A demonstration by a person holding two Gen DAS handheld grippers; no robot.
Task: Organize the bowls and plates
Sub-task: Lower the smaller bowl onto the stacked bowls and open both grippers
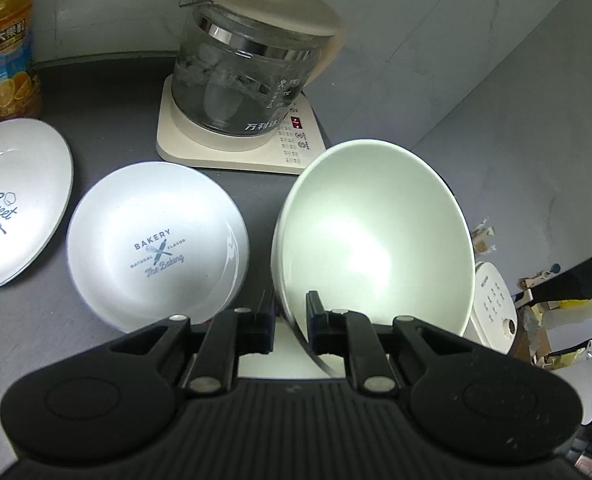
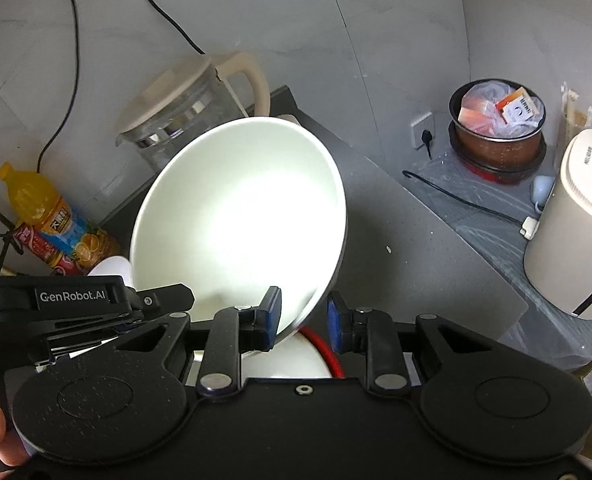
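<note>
Left wrist view: left gripper [image 1: 290, 320] is pinching the pale green bowl [image 1: 372, 236] by its rim, carrying it tilted above the counter [image 1: 108, 128] beside two plates [image 1: 156, 248], presumably for stacking. Right gripper [image 2: 303, 317] is clamping its own white bowl [image 2: 236, 208] likewise.

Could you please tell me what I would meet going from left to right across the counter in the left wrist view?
Orange drink bottle → "Sweet" plate → "Bakery" plate → white bowl held in the left gripper → white appliance.
</note>
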